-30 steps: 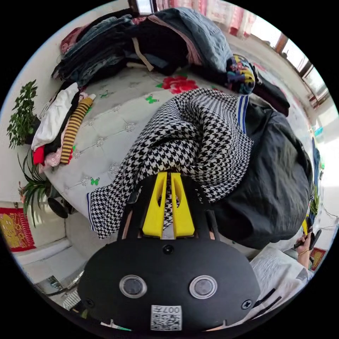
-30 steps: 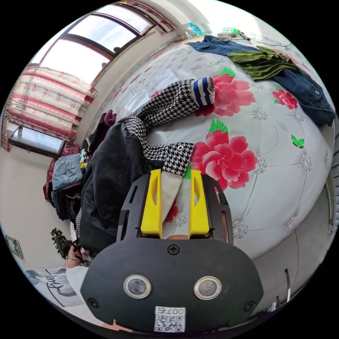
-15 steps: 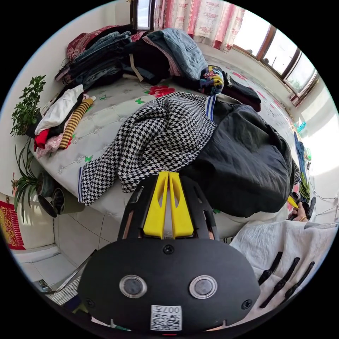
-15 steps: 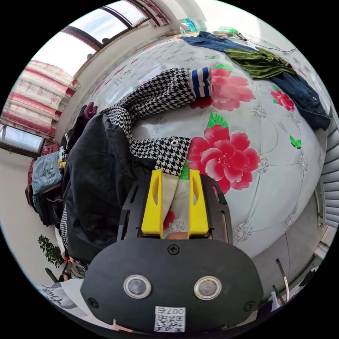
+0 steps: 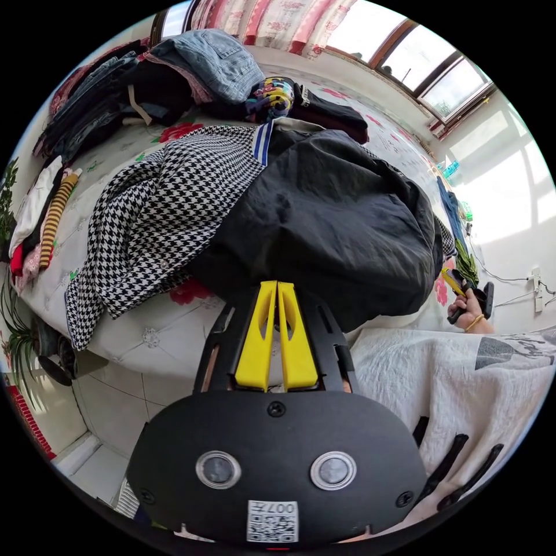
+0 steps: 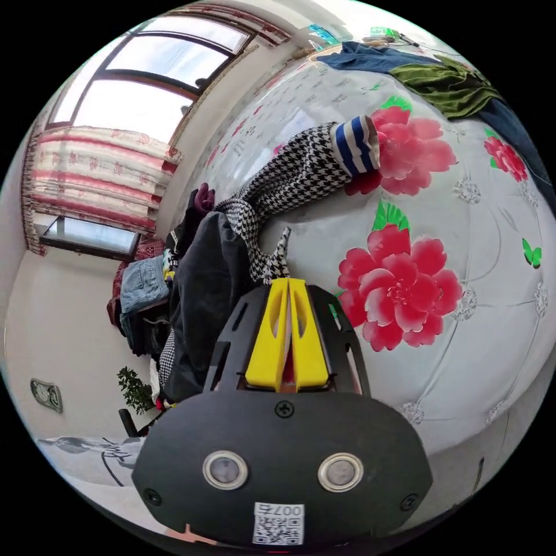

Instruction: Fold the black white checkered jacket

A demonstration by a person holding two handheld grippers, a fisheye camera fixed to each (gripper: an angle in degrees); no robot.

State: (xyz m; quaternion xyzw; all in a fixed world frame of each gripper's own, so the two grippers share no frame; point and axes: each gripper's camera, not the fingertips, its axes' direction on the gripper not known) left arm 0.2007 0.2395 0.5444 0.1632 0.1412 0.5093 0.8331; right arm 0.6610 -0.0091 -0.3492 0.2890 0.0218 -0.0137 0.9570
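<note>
Houndstooth cloth of the checkered jacket [image 5: 156, 202] lies spread over the bed [image 5: 145, 324], with its black lining [image 5: 330, 220] turned up in a big mound beside it. From my left tool [image 5: 277, 285] I see both yellow jaws pressed together, their tips right at the lower edge of that lining; whether they pinch any fabric I cannot tell. A striped blue and white hem [image 5: 262, 139] shows at the far edge of the jacket. Behind it sits a heap of folded clothes [image 5: 174, 75], with a denim piece on top. At the right edge, a hand [image 5: 472, 301] grips the other tool, and a white sleeve [image 5: 452, 376] crosses the lower right.

My right tool [image 6: 288, 282] is clenched too, jaws touching, with their tips at a peak of checkered cloth [image 6: 278, 255]; I cannot tell if it is caught between them. One jacket sleeve [image 6: 301, 174] stretches across the flowered bedcover [image 6: 463, 347], its striped cuff [image 6: 354, 145] resting against a red flower. A green garment [image 6: 446, 87] and dark blue clothing [image 6: 370, 58] lie at the far end of the bed.
</note>
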